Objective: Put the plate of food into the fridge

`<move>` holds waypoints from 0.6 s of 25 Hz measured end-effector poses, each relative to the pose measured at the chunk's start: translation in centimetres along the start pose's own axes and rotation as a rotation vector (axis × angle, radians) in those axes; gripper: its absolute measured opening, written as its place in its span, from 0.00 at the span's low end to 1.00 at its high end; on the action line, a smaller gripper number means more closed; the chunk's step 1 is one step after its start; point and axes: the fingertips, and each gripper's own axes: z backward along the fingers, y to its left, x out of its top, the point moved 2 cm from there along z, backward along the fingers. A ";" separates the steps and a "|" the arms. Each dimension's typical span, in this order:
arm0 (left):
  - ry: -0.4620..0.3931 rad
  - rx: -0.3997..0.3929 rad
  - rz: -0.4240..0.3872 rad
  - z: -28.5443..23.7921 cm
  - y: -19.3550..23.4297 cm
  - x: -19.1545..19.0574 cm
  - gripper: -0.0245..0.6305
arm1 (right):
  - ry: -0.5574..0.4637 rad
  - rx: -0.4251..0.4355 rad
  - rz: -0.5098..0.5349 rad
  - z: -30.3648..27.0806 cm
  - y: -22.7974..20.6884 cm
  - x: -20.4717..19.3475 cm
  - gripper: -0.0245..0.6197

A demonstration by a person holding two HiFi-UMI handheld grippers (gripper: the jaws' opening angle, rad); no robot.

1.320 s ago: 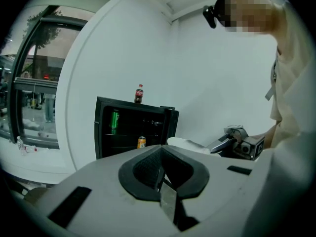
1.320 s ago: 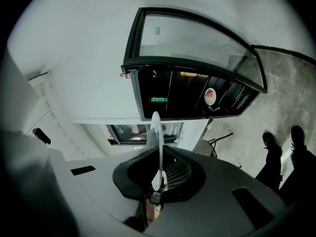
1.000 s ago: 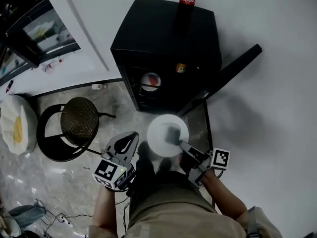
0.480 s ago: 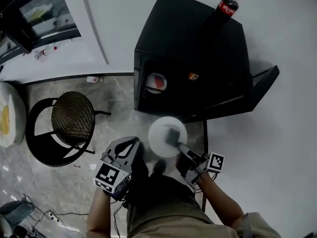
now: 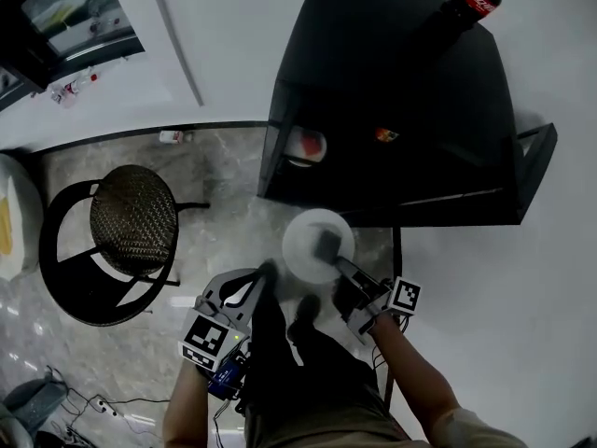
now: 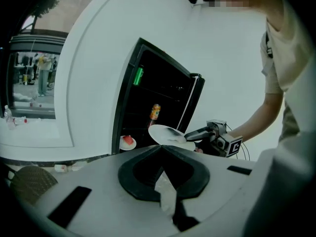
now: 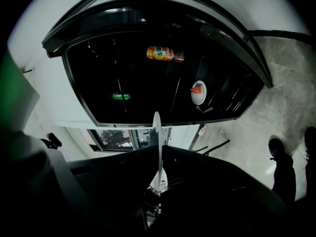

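Note:
My right gripper [image 5: 328, 253] is shut on the rim of a white plate [image 5: 312, 241] and holds it level just in front of the black fridge [image 5: 392, 82]. In the right gripper view the plate [image 7: 157, 130] shows edge-on between the jaws, facing the open fridge [image 7: 98, 73]. A dark patch lies on the plate; I cannot tell whether it is food. My left gripper [image 5: 262, 273] is shut with nothing in it, left of the plate [image 6: 165, 134]. The fridge door [image 5: 536, 161] stands open to the right.
Inside the fridge are a small plate with red food [image 5: 304, 145], an orange can [image 5: 383, 135] and a green item [image 7: 120, 97]. A cola bottle [image 5: 469, 1] stands on the fridge. A black round stool [image 5: 131, 222] stands on the left. Cables [image 5: 103, 401] lie on the floor.
Both grippers have come lower and closer to the fridge's open front. The plate stays in the right gripper, and the left gripper stays shut and empty.

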 end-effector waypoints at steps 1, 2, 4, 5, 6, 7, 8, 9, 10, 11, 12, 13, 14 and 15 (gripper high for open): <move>0.007 -0.008 0.003 -0.6 0.2 -0.5 0.05 | -0.002 -0.005 -0.001 -0.3 -0.7 0.2 0.08; 0.014 -0.017 0.007 -1.2 0.4 -1.1 0.05 | -0.002 -0.010 -0.001 -0.6 -1.4 0.3 0.08; 0.032 -0.036 0.010 -2.4 0.6 -2.1 0.05 | -0.004 -0.021 -0.002 -1.2 -2.7 0.7 0.08; 0.042 -0.044 0.010 -3.0 0.6 -2.6 0.05 | -0.006 -0.024 -0.003 -1.4 -3.3 0.9 0.08; 0.052 -0.052 0.009 -3.7 0.6 -3.2 0.05 | -0.008 -0.026 -0.003 -1.7 -4.0 1.2 0.08; 0.060 -0.059 0.008 -4.4 0.6 -3.8 0.05 | -0.010 -0.026 -0.005 -1.9 -4.7 1.6 0.08; 0.067 -0.066 0.009 -5.1 0.6 -4.4 0.05 | -0.011 -0.025 -0.009 -2.1 -5.5 1.9 0.08; 0.073 -0.073 0.012 -5.8 0.5 -5.1 0.05 | -0.012 -0.025 -0.013 -2.3 -6.4 2.3 0.08; 0.078 -0.082 0.017 -6.4 0.4 -5.7 0.05 | -0.010 -0.026 -0.014 -2.5 -7.2 2.6 0.08; 0.082 -0.092 0.025 -7.0 0.3 -6.3 0.05 | -0.007 -0.028 -0.013 -2.7 -8.0 3.0 0.08; 0.084 -0.104 0.039 -7.6 0.1 -6.9 0.05 | -0.002 -0.031 -0.010 -3.0 -8.7 3.3 0.08; 0.085 -0.115 0.056 -8.1 0.0 -7.4 0.05 | 0.003 -0.036 -0.008 -3.2 -9.3 3.5 0.08; 0.085 -0.125 0.073 -8.5 0.0 -7.9 0.05 | 0.010 -0.043 -0.004 -3.5 -9.9 3.7 0.08; 0.087 -0.132 0.087 -8.9 0.1 -8.4 0.05 | 0.017 -0.051 0.001 -3.8 -10.4 4.0 0.08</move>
